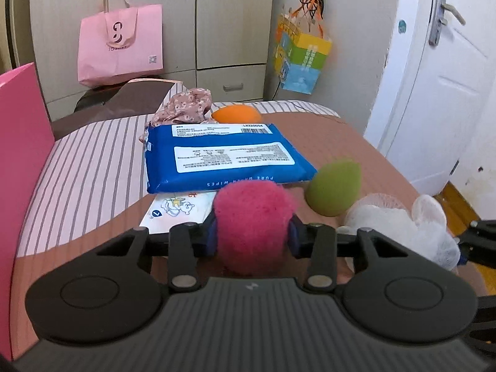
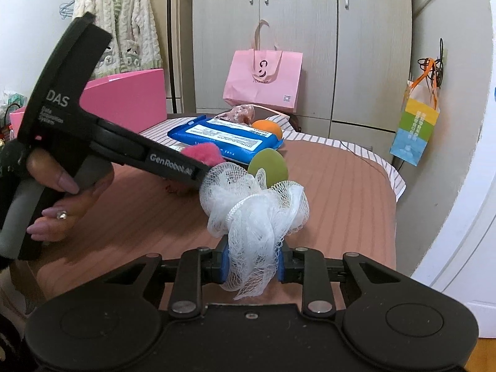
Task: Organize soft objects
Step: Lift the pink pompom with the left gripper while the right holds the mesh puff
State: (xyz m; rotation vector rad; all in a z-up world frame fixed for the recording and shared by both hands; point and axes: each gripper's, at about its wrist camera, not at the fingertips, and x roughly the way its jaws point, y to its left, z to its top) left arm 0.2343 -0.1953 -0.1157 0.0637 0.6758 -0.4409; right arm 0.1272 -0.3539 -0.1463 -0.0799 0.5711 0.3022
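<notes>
My left gripper (image 1: 252,235) is shut on a fuzzy pink ball (image 1: 252,217) just above the bed; the ball also shows in the right wrist view (image 2: 203,153). My right gripper (image 2: 252,266) is shut on a white mesh bath pouf (image 2: 254,207), which also shows at the right of the left wrist view (image 1: 403,223). A green egg-shaped sponge (image 1: 336,186) stands beyond both. An orange sponge (image 1: 237,114) and a floral cloth (image 1: 184,108) lie behind a blue wipes pack (image 1: 226,155).
A pink box (image 1: 21,161) stands at the bed's left edge. A small white pack (image 1: 176,210) lies under the wipes pack's near edge. A pink bag (image 1: 121,46) and wardrobe are behind the bed. A white door (image 1: 434,93) is at the right.
</notes>
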